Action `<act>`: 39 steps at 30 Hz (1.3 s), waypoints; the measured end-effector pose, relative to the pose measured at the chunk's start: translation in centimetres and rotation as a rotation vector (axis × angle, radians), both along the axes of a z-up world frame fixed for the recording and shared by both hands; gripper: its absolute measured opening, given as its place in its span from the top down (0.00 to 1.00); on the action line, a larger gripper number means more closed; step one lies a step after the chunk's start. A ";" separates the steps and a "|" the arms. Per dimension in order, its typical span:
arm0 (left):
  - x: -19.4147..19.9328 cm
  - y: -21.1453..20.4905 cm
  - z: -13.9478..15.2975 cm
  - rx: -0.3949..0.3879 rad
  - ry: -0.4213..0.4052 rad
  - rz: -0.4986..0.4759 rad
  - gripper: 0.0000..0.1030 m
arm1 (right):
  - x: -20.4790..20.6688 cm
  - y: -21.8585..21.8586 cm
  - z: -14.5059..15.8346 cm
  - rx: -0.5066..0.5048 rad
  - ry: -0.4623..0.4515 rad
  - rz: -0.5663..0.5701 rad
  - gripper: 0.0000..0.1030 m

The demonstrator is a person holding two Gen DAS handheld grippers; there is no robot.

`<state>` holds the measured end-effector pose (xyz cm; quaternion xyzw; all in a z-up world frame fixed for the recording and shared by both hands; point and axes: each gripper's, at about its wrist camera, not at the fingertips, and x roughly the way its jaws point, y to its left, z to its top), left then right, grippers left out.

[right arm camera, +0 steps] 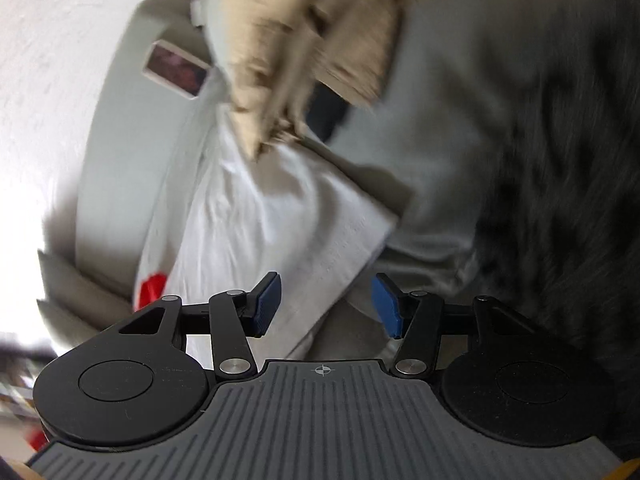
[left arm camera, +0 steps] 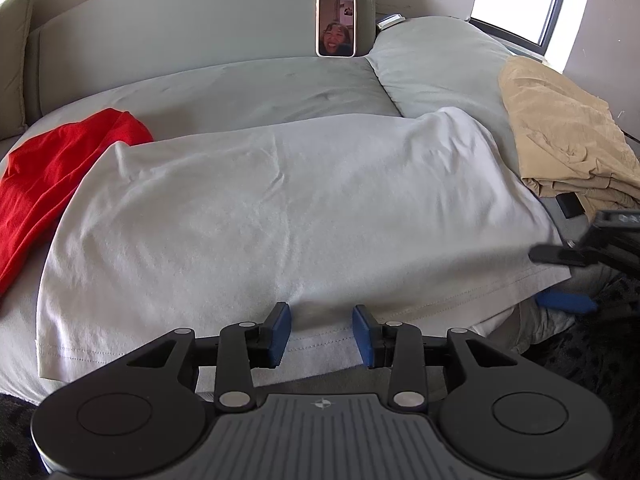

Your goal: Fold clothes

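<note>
At the bottom centre of the left wrist view, the left gripper (left arm camera: 321,334) stands wide, holding nothing, over the near hem of the white shirt (left arm camera: 280,208), whose long axis runs left to right. The right gripper (right arm camera: 326,305), also wide and empty, hovers beside its right corner.

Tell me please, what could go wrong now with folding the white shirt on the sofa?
1. The left gripper has open jaws at the hem of the white shirt; it may pinch only one layer, so the fold could come out uneven.
2. The red garment lies partly under the shirt's far-left edge and could be dragged along.
3. The right wrist view is motion-blurred; the right gripper, jaws open, may miss the shirt corner or snag the tan clothes.
</note>
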<state>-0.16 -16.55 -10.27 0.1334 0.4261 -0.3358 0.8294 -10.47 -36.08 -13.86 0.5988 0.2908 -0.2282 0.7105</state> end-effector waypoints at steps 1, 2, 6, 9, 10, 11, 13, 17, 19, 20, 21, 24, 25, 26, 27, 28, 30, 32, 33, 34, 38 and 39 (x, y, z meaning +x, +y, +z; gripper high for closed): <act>0.1 0.0 0.0 -0.003 0.003 0.001 0.66 | 0.4 0.1 -0.3 -0.009 -0.004 -0.020 0.49; 0.1 0.1 -0.1 -0.005 0.006 0.002 0.66 | 0.7 0.0 -0.5 -0.036 -0.007 -0.040 0.50; 0.1 0.0 -0.2 -0.006 0.002 -0.004 0.65 | 1.9 -0.2 -1.2 -0.095 -0.006 -0.101 0.49; 0.0 0.1 -0.4 -0.012 -0.002 -0.012 0.65 | 2.4 0.1 -1.6 -0.128 -0.026 -0.154 0.49; 0.1 0.2 -0.4 -0.015 -0.001 -0.014 0.65 | 2.6 0.4 -1.6 -0.152 -0.031 -0.164 0.49; 0.1 0.2 -0.4 -0.019 0.001 -0.014 0.65 | 2.9 0.8 -1.7 -0.181 -0.033 -0.169 0.48; 0.2 0.4 -0.5 -0.026 0.006 -0.015 0.64 | 3.3 1.4 -1.9 -0.227 -0.035 -0.177 0.48; 0.3 0.6 -0.5 -0.039 0.012 -0.016 0.64 | 4.0 2.0 -2.0 -0.270 -0.038 -0.159 0.67; 0.4 0.7 -0.3 -0.046 0.020 -0.020 0.64 | 4.1 1.8 -1.9 -0.260 -0.057 -0.125 0.86; 0.5 0.8 -0.2 -0.049 0.024 -0.021 0.64 | 4.0 1.9 -1.7 -0.250 -0.063 -0.124 0.87; 0.7 0.9 0.0 -0.053 0.030 -0.023 0.64 | 4.0 2.0 -1.4 -0.254 -0.062 -0.115 0.88; 1.2 1.9 1.3 -0.064 0.018 -0.005 0.62 | 5.0 3.3 0.9 -0.362 -0.031 -0.038 0.88; 1.4 2.6 1.9 -0.074 0.003 0.005 0.58 | 5.5 4.0 1.8 -0.413 -0.022 -0.004 0.88; 1.7 3.5 2.5 -0.087 -0.009 0.022 0.55 | 5.9 4.3 2.6 -0.461 -0.011 0.031 0.88; 2.1 4.5 3.0 -0.102 -0.020 0.040 0.53 | 6.5 4.9 3.5 -0.509 -0.001 0.067 0.88; 2.6 5.6 3.5 -0.115 -0.028 0.066 0.51 | 7.2 5.7 4.3 -0.559 0.006 0.104 0.88; 3.8 8.0 4.1 -0.133 -0.050 0.131 0.49 | 8.4 7.2 5.8 -0.660 0.019 0.178 0.88; 5.0 10.4 4.4 -0.136 -0.078 0.210 0.49 | 8.9 8.9 7.0 -0.760 0.020 0.257 0.88; 5.6 11.6 4.4 -0.136 -0.088 0.253 0.49 | 9.7 10.1 7.4 -0.805 0.019 0.300 0.88; 6.2 12.9 4.4 -0.136 -0.097 0.296 0.49 | 10.7 10.8 7.9 -0.848 0.015 0.351 0.88; 7.9 17.1 3.6 -0.189 -0.064 0.431 0.49 | 14.9 15.1 8.9 -0.995 -0.035 0.623 0.88; 8.2 17.8 3.3 -0.197 -0.057 0.453 0.49 | 15.5 17.0 8.8 -1.016 -0.048 0.700 0.88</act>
